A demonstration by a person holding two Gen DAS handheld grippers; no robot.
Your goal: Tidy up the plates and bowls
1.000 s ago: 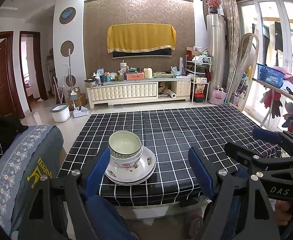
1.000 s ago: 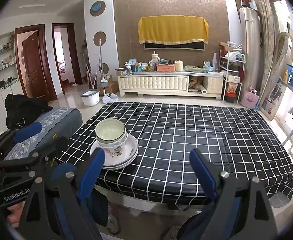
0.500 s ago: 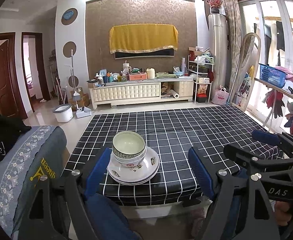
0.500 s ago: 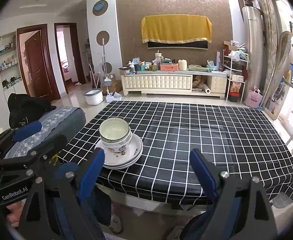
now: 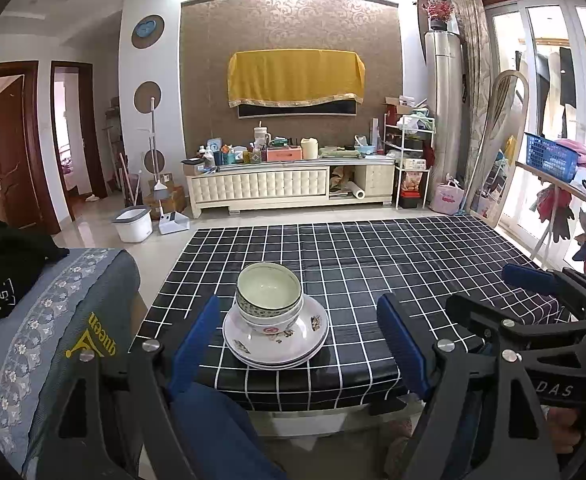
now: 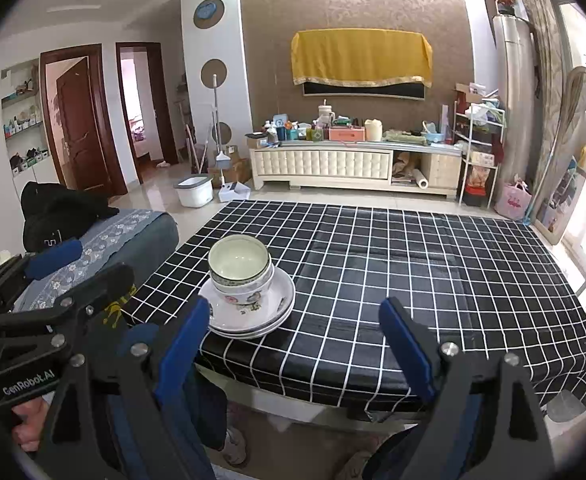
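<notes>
Both tools are edging closer to the counter than a second ago; the dish stack is sitting larger and nearer centre in both views. Left tool is hanging released, blue-padded fingers spread wide, the stack showing between them, nothing touched. Right tool is likewise gaping apart, holding nothing, with the stack just beyond its left finger.

Readable writing: "DAS" in white on the right tool's black body in the left wrist view; "GenRobot.AI" on the left tool's body in the right wrist view; "queen" in yellow on the grey sofa cover.

Bowls: two nested, glossy ceramic, pale inside, patterned band under the top rim, red mark on the lower one. They are sitting on stacked white plates with small printed motifs, near the counter's front left edge. Counter cloth is shiny black with a white grid. Black garment is lying on the sofa. White bucket is standing on the tiled floor beyond.
</notes>
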